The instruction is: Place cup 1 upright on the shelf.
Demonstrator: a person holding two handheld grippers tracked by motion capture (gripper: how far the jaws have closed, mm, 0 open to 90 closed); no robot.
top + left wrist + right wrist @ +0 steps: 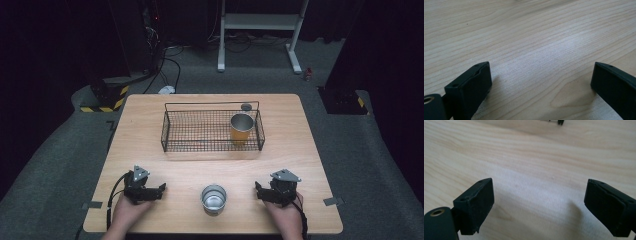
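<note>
The surface [150, 125] is made of pale matt wood grain; the cup [214, 198] is formed of shiny metal, the basket [172, 131] of dark wire.

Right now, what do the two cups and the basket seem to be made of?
Near cup: likely bare metal, silvery and shiny, with glints on its rim.
Far cup: metal-looking grey rim and inside, orange outside, perhaps a coating or sleeve; hard to tell.
Basket: thin dark wire mesh, probably coated or painted metal; the table, pale wood grain, shows through it.
</note>
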